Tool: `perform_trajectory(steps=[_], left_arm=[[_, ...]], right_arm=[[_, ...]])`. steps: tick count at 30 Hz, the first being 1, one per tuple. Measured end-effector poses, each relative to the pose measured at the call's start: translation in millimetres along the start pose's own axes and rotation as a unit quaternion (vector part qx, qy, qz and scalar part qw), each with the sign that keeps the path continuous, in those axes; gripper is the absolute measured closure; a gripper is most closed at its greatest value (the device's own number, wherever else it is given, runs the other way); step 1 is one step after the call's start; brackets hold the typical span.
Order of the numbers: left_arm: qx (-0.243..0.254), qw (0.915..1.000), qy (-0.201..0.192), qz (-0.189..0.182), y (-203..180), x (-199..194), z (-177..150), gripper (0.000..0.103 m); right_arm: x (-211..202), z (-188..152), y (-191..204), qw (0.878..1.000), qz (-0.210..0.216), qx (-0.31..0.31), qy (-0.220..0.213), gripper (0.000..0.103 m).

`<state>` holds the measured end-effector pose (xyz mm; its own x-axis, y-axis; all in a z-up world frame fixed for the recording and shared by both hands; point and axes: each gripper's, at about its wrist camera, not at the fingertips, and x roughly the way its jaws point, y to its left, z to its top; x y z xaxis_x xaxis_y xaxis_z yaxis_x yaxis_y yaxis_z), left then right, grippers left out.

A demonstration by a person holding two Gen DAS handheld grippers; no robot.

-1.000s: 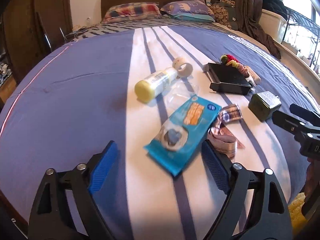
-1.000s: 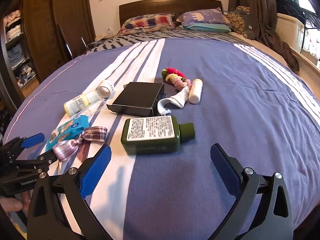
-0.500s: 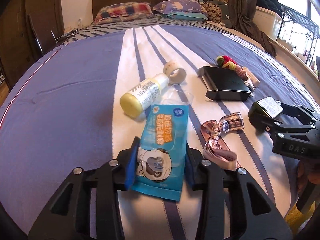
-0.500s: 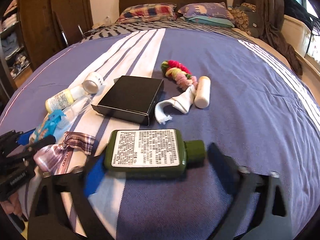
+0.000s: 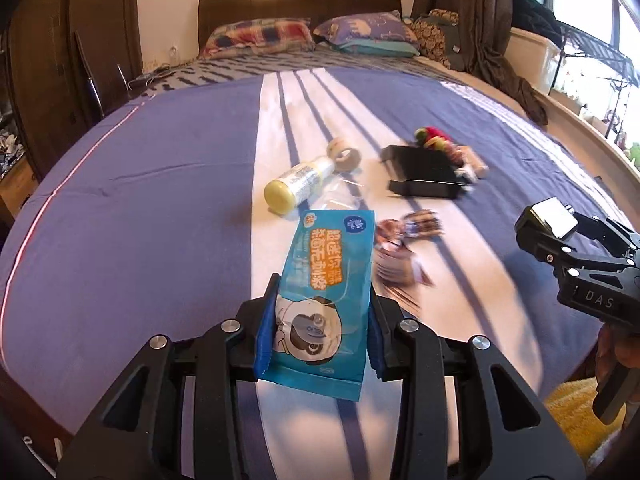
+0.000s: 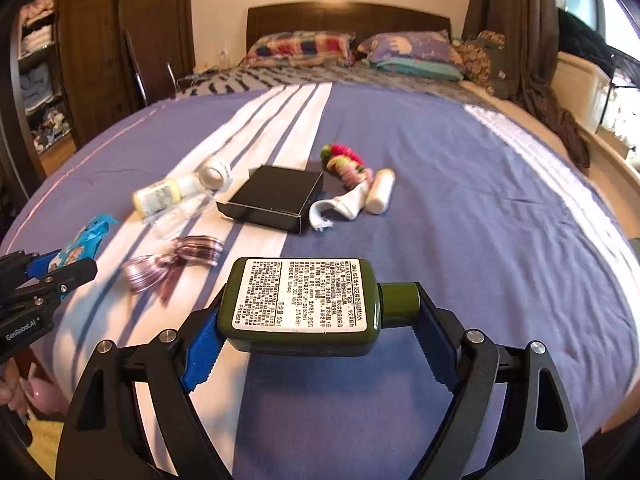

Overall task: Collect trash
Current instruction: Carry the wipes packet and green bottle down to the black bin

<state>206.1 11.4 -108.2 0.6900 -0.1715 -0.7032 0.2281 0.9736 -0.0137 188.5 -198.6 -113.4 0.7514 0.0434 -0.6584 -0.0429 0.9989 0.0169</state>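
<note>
My left tongs [image 5: 320, 340] pinched the limp blue packet [image 5: 326, 292]; right tongs [image 6: 316, 332] clamped the rigid, slick-looking green bottle [image 6: 300, 304] endwise above the bed [image 6: 480, 200].

We see left gripper [image 5: 320, 332]: black angular frame, blue ribbed pads [image 5: 265, 330], silver round screws. Right gripper [image 6: 318, 330]: same black frame, blue serrated pads [image 6: 200, 354], silver screws. White "GenRobot.AI" and "DAS" lettering on bodies. Bare skin behind handles.
</note>
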Motion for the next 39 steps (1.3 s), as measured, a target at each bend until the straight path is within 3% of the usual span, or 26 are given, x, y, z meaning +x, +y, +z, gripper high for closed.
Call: perform_trajectory(steps=[11,21,31,39], left_arm=[[0.004,0.9995,-0.026,-0.018,-42.0,-79.4,-43.8,0.067],[0.002,0.9988,-0.036,-0.032,-75.7,-121.9,-101.4,0.067],[0.008,0.9984,0.038,-0.041,-97.7,-93.8,-167.1,0.067],[0.001,0.9916,0.118,-0.053,-101.3,-44.5,-216.2,0.067]], right_arm=[[-107.6,-41.9,-8.0,0.998,-0.026,0.006,-0.060,0.018],[-134.8,-104.9,-9.8,0.999,-0.009,0.018,-0.032,0.018],[-119.7,-168.7,-3.9,1.000,0.004,0.007,0.029,0.018],[-93.2,-207.8,-2.4,0.996,0.030,0.017,0.084,0.018]])
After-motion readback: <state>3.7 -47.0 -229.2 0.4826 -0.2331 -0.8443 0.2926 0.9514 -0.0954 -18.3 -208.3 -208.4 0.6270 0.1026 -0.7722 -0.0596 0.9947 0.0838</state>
